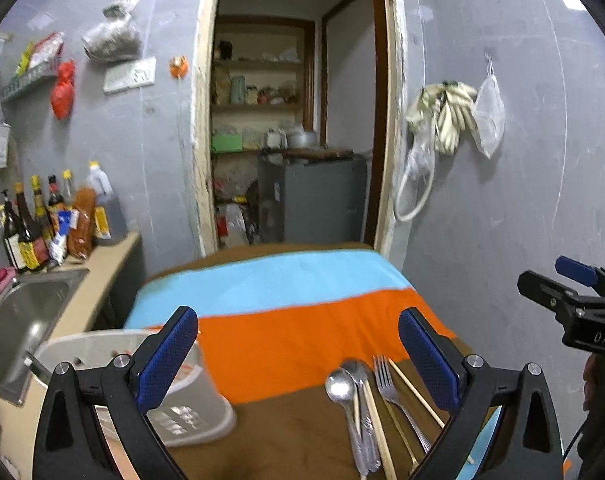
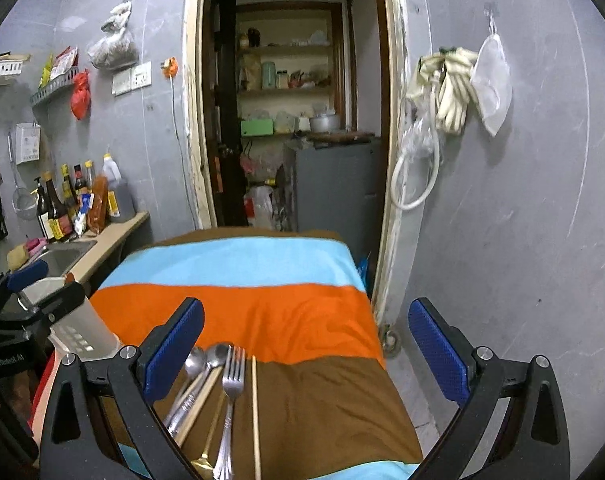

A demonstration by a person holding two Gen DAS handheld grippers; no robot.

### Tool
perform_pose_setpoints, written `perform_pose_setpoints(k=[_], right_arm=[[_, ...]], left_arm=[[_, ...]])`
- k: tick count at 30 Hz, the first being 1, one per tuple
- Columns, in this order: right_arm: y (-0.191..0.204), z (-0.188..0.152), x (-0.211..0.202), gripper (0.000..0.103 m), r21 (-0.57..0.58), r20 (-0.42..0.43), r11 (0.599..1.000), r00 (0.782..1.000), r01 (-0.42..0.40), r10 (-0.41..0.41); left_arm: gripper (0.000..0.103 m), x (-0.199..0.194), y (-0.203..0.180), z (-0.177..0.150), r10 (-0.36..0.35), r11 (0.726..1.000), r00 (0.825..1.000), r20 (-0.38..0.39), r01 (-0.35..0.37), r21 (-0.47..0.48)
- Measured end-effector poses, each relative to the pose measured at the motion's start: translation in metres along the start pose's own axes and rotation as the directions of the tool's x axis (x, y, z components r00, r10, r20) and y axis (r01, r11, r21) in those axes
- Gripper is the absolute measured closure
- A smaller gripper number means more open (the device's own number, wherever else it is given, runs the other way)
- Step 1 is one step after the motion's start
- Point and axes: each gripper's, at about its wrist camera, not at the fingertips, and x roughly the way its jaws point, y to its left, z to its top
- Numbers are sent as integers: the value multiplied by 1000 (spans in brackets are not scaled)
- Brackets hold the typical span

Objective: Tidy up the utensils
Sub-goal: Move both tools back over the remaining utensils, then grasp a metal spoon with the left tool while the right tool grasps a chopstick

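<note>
Both grippers hovered above the near end of the table, jaws spread wide and holding nothing. The left gripper [image 1: 298, 352] faced the white utensil holder [image 1: 182, 392] at near left; the right gripper [image 2: 306, 346] sat over the utensils. The utensils lay in a loose bundle on the brown band of the striped cloth [image 2: 302, 312]: two steel spoons [image 2: 206, 360], a steel fork [image 2: 232, 376] and pale chopsticks [image 2: 255, 408], handles pointing near, several pieces overlapping.

Recommended procedure: single out one piece at the edge of the bundle, such as the lone chopstick to the right, close on its shaft rather than its tip, and lift straight up so that neighbouring pieces are not dragged. Steady the holder with the other gripper if it tips.

The left wrist view showed the holder's open rim and the steel sink [image 1: 22, 320] just beyond it. The right wrist view showed the holder's slotted side wall and a gold-coloured handle end [image 2: 202, 462] under the fork, which the left view did not make clear. Farther off stood sauce bottles [image 2: 58, 208] and an open doorway.
</note>
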Motion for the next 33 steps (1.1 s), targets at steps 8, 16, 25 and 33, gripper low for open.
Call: perform_pose_setpoints(k=[8, 16, 25, 33], right_arm=[[-18, -39, 55, 3, 27, -115, 995, 988, -97, 99], [-11, -76, 114, 38, 58, -252, 976, 943, -209, 217], [12, -100, 155, 66, 55, -342, 945, 883, -322, 321], [25, -106, 172, 79, 48, -394, 925, 844, -377, 364]], left_arm=[[2, 50, -12, -33, -29, 999, 991, -134, 25, -32], [16, 101, -5, -54, -58, 996, 966, -252, 39, -78], [50, 150, 3, -79, -147, 984, 917, -370, 98, -149], [59, 169, 3, -87, -209, 974, 887, -412, 149, -172]])
